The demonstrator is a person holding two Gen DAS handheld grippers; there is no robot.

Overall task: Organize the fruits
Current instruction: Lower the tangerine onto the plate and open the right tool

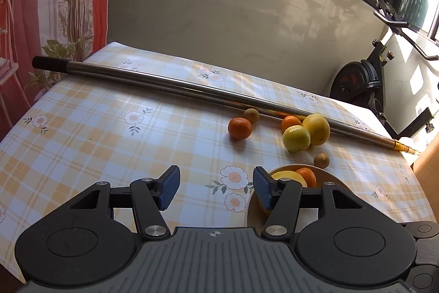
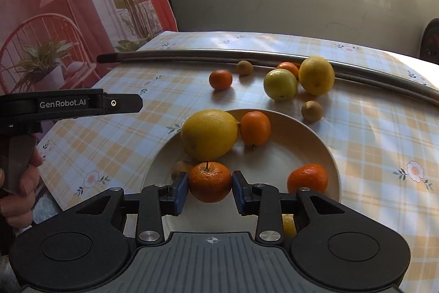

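Checked tablecloth on table, marble wall behind.

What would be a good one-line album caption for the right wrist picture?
Right gripper holds a tangerine in its jaws above a plate of citrus.

A home: flowered tablecloth, exercise bike by window.

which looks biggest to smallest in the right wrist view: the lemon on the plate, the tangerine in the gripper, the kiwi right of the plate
1. lemon
2. tangerine, held in the right gripper; it sits nearest the camera, so it looks inflated
3. kiwi, clearly smallest, though farther off
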